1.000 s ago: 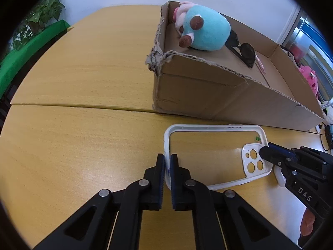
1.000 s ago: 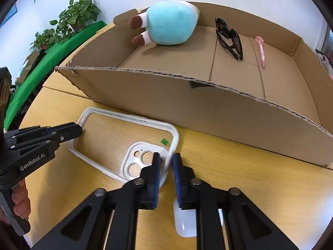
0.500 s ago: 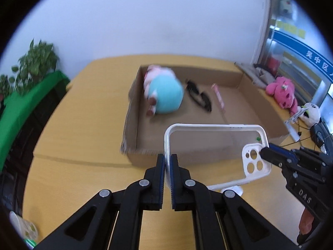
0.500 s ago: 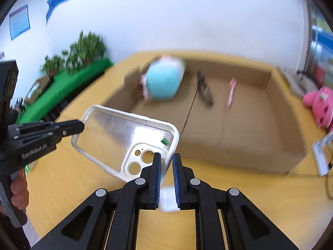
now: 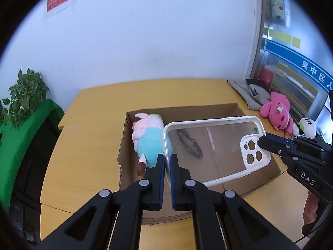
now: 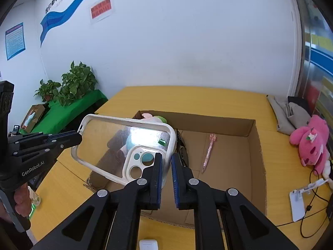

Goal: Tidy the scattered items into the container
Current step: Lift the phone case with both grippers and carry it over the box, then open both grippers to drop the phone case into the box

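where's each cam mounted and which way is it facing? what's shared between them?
Left wrist: on the left tongs, looking down along its fingers at the cardboard box; the right tongs and part of a hand show at right.
Right wrist: on the right tongs, same downward tilt over the box; the left tongs and a hand show at left.
Shared: the clear phone case, pinched at opposite ends by both tongs, plus the teal plush toy, sunglasses and pink plush.
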The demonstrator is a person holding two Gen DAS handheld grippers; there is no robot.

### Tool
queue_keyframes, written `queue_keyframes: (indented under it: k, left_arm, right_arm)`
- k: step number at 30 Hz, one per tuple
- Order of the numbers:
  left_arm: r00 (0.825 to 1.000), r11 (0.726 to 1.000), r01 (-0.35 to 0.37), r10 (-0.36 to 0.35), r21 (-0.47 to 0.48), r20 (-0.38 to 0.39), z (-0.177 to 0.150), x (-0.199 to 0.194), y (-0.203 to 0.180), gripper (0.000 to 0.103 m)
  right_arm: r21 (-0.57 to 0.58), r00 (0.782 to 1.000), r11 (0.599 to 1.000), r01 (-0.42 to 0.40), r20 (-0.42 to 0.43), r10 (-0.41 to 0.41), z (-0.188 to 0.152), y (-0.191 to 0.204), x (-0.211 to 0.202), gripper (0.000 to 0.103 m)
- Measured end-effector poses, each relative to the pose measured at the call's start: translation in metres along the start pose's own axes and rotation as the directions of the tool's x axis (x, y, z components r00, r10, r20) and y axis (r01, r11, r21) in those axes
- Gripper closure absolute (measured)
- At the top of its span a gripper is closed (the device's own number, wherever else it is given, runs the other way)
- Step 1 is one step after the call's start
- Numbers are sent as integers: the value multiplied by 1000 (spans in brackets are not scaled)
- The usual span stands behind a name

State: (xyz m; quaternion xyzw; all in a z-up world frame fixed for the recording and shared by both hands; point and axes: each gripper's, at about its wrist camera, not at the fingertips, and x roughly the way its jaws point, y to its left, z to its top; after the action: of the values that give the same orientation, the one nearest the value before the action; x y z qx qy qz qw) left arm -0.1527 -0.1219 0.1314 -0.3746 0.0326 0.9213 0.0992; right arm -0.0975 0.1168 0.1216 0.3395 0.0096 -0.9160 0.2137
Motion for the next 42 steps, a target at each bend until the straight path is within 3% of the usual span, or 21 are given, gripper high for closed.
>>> queue_keyframes:
  k: [6,11,16,34,42]
  left_arm:
    - [986,999,-22,17,-29,-165,-6,63,12,99]
    - [962,999,-42,34,-24,-270,-25,115,22,99]
    - [938,998,-58,46,-24,-345,-37,145,26,99]
    - [850,989,-139,150,59,-505,-67,199,27,100]
    - [834,983,-166,179,71,-522,-74,205,28,100]
  right_arm:
    - [33,987,999,-18,-162,23,-5,-13,69,93]
    - [101,949,994,-40,-307,69,-26,-28,130,93]
    - [121,924,992,-32,-375,75,-42,-28,161,93]
    - [152,864,988,13,-498,66,-78,-24,212,93]
    - [123,858,992,12,-511,53,-83,-21,221,93]
